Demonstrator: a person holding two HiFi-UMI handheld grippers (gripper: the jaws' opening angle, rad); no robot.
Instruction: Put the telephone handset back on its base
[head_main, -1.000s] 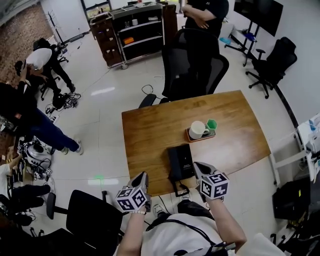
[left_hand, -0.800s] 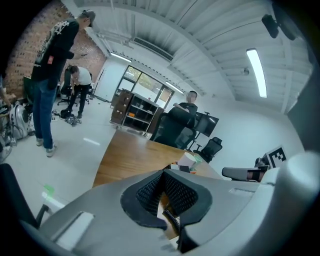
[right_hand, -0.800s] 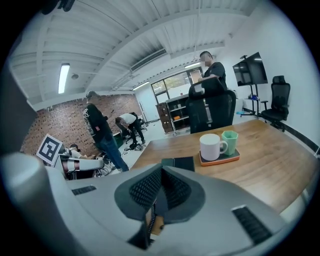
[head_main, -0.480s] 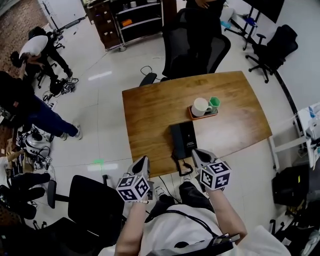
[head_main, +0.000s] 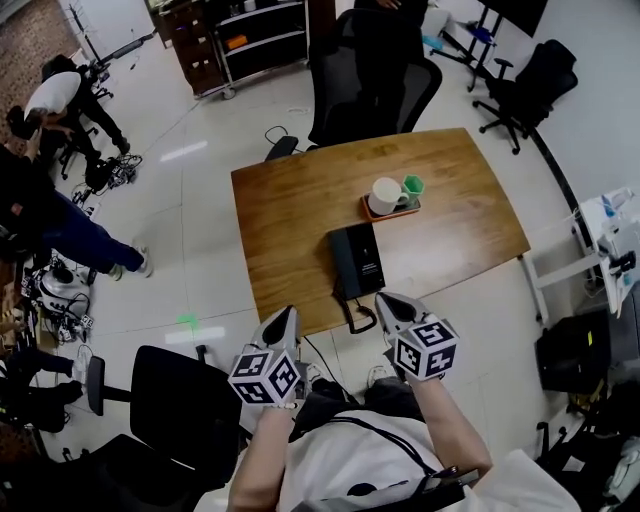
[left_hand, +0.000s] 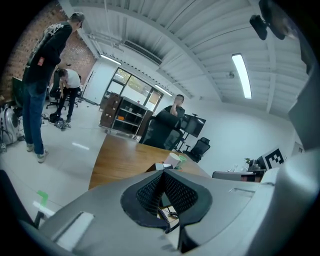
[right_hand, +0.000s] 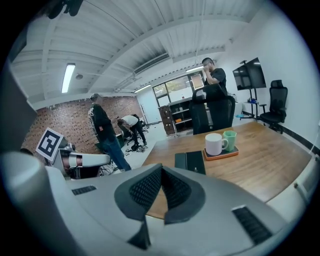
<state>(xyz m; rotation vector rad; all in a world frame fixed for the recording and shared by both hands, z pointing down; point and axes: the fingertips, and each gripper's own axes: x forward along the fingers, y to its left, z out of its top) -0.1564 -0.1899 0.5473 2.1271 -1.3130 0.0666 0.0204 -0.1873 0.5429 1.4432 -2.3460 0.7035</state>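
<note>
One telephone (head_main: 356, 262), one mug (head_main: 385, 194), one cup (head_main: 413, 185); left claw (head_main: 287, 313), right claw (head_main: 386, 301) closed.

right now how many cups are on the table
2. A white mug and a green cup right of it, side by side on a small tray beyond the phone. None seem hidden.

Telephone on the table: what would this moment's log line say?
handset: seated on base | left gripper: shut, empty, off the table | right gripper: shut, empty, off the table
</note>
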